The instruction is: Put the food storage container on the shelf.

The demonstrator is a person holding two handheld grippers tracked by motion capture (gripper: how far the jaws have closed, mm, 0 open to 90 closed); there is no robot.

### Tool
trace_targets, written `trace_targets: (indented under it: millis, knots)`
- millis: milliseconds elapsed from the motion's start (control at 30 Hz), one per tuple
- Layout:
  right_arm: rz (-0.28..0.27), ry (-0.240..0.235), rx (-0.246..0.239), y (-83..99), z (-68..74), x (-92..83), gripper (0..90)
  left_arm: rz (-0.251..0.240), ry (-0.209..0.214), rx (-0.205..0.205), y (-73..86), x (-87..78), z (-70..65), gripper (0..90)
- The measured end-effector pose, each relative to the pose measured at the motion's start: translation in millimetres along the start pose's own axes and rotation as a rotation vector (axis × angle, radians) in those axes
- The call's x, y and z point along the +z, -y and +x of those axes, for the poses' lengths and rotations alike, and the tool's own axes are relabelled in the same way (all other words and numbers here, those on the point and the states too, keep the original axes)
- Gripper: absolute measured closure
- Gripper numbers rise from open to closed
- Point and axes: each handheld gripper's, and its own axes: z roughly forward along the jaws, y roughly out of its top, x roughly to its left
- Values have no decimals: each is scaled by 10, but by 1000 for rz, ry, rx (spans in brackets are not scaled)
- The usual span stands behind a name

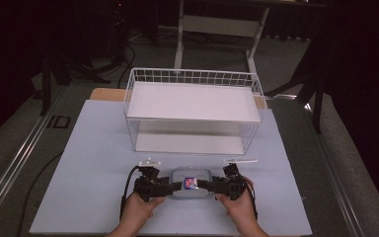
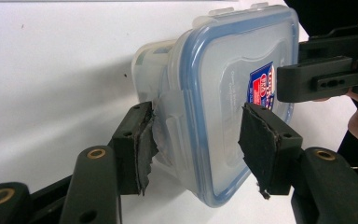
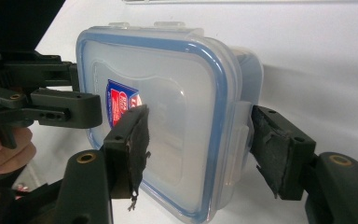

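The clear plastic container (image 1: 191, 183) sits on the tabletop (image 1: 94, 163) near its front edge, before the wire basket (image 1: 193, 109). The left tool (image 2: 196, 142) and right tool (image 3: 198, 144) each straddle an end — jaws parted around a side latch, one pad over the blue-rimmed lid, apparently to unclip it. A red-and-blue label marks the lid.
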Motion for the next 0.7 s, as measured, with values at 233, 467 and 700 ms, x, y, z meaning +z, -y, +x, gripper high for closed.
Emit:
trace_targets:
  millis: [233,467,700]
  knots:
    - [-49,8,-25,-122,61,-57,389,-40,-5,25,-153,-76,-16,469]
    - [-117,7,-36,-370,91,-104,386,-89,-16,57,-404,-143,-7,468]
    - [-147,22,-52,-550,75,-92,384,-112,-16,79,-607,-111,71,468]
